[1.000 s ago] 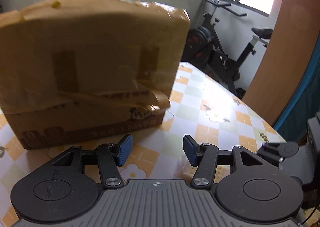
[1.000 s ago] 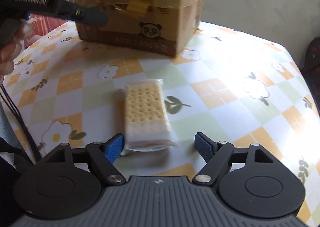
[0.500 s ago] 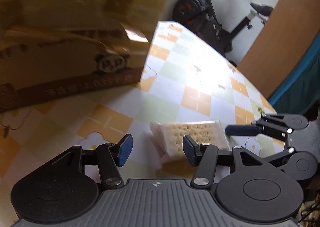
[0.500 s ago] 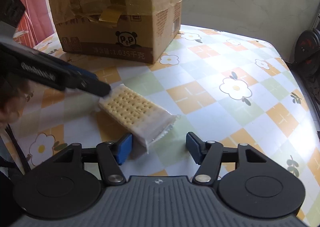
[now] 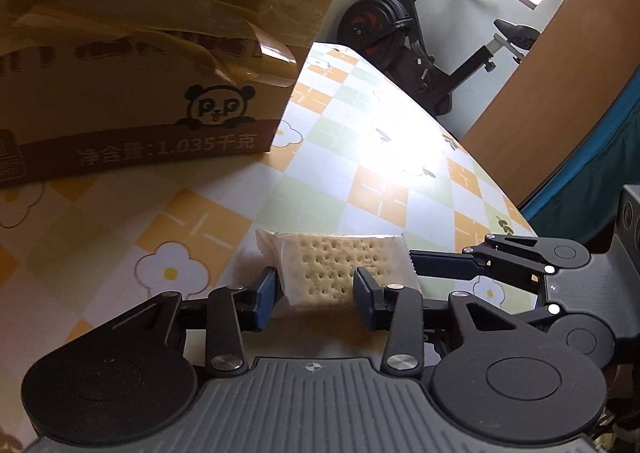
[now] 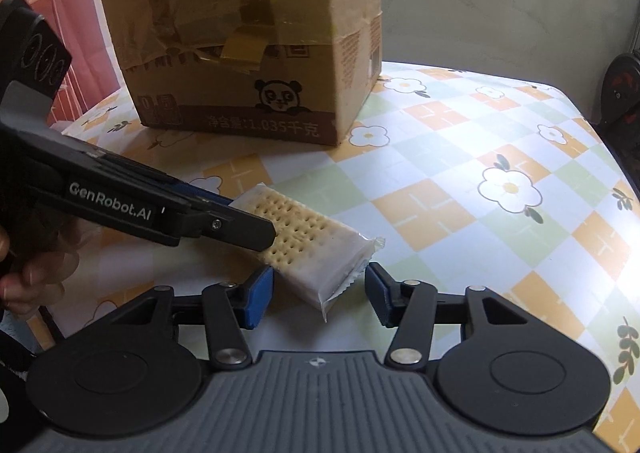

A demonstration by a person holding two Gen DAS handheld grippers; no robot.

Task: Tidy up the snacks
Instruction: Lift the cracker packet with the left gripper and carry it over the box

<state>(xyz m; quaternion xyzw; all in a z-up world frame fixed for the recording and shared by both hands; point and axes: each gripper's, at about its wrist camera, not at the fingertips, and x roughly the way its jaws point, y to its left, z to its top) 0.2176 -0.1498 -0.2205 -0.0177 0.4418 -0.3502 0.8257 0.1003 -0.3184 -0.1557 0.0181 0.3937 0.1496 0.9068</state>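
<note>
A clear-wrapped cracker pack (image 5: 320,273) (image 6: 312,241) lies slantwise on the flowered tablecloth (image 5: 360,193). My left gripper (image 5: 314,289) (image 6: 248,217) comes in from the left, its jaws closing with both pads against the pack's far end. The pack's near end, with its crimped seal, sits between the jaws of my right gripper (image 6: 320,293). Those jaws are closing too, with slim gaps still showing at both pads. In the left wrist view one of the right gripper's fingers (image 5: 440,266) reaches to the pack's seal.
A taped cardboard box (image 5: 140,73) (image 6: 248,53) with a panda logo stands just behind the pack. A hand (image 6: 28,273) grips the left tool. Off the table's far edge are an exercise bike (image 5: 400,25) and a wooden panel (image 5: 560,53).
The left gripper dropped from facing the box down onto the pack and narrowed around it. The right jaws narrowed as well. The pack turned from lengthwise to slanted.
</note>
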